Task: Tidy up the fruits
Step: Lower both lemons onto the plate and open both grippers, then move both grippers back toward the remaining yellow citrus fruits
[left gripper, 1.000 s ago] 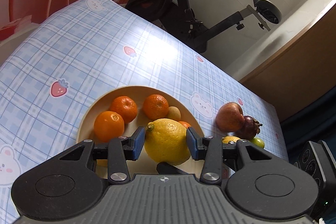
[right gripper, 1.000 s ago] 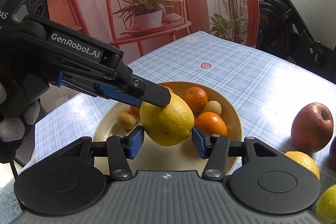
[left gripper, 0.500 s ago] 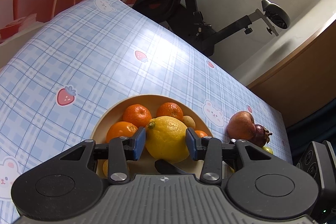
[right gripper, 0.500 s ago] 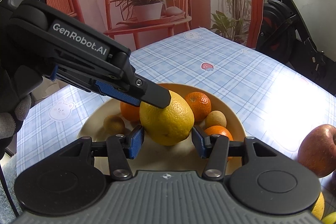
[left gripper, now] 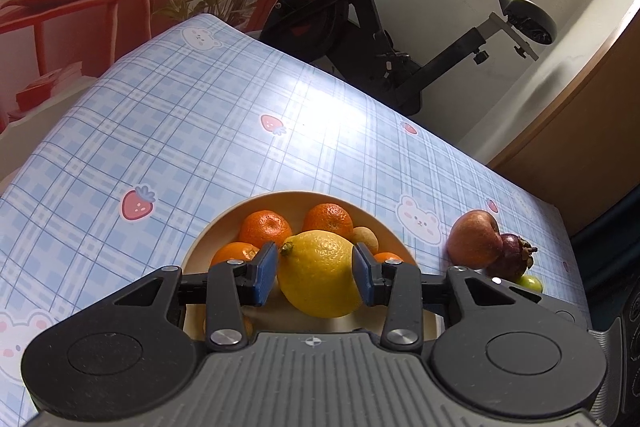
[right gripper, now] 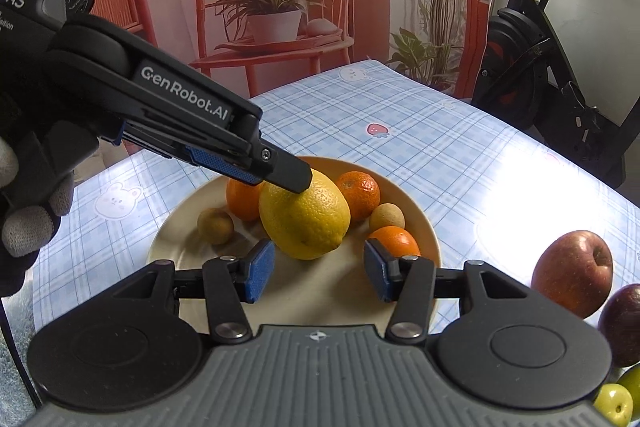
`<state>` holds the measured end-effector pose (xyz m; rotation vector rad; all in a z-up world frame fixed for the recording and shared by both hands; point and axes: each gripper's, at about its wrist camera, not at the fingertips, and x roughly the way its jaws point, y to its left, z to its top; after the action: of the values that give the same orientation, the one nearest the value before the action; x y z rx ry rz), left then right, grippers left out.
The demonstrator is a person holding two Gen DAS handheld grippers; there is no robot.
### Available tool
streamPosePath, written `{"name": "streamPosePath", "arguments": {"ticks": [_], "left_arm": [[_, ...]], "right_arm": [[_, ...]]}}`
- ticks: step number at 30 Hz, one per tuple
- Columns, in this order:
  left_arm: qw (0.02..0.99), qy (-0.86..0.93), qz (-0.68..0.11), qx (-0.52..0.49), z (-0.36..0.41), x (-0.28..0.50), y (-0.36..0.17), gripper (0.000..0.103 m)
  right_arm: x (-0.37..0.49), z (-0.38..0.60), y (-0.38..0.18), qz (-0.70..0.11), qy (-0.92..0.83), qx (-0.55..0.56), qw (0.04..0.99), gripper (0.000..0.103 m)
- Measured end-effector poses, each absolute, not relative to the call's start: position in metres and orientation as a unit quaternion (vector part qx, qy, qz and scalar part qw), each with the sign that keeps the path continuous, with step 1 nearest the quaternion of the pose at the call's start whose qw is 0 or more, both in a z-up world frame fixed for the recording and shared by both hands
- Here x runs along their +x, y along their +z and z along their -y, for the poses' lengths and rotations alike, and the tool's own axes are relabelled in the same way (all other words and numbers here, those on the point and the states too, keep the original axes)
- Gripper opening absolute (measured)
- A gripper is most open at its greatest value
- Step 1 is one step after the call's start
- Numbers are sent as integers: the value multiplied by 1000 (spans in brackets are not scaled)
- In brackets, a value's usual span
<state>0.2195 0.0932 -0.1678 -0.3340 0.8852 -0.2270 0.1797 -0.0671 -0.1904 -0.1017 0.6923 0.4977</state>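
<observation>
My left gripper point(left gripper: 316, 273) is shut on a yellow lemon point(left gripper: 318, 273) and holds it over the tan plate point(left gripper: 200, 251). The right wrist view shows the lemon point(right gripper: 304, 217) pinched by the left gripper's fingers point(right gripper: 288, 175). My right gripper point(right gripper: 318, 273) is open and empty, just short of the lemon. The plate point(right gripper: 176, 239) holds oranges point(right gripper: 358, 189) and small brown fruits point(right gripper: 216, 225). A red apple point(right gripper: 572, 273) and a dark mangosteen point(right gripper: 622, 319) lie on the table right of the plate.
Small green fruits point(right gripper: 614, 403) lie at the right near edge. The blue checked tablecloth point(left gripper: 180, 131) stretches beyond the plate. An exercise bike point(left gripper: 360, 19) and a red chair with a potted plant point(right gripper: 272, 15) stand past the table's far edges.
My right gripper has let go of the lemon, opened and drawn back. My left gripper still holds the lemon and has lifted slightly above the plate.
</observation>
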Motion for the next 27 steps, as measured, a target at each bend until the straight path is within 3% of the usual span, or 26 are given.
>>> {"name": "streamPosePath", "arguments": {"ticks": [16, 27], "left_arm": [[913, -141, -374, -82, -20, 191, -132, 43], [901, -181, -389, -65, 15, 192, -139, 43]], "right_arm": [[109, 171, -172, -276, 134, 33, 951, 52], [94, 201, -184, -285, 103, 53, 951, 53]]}}
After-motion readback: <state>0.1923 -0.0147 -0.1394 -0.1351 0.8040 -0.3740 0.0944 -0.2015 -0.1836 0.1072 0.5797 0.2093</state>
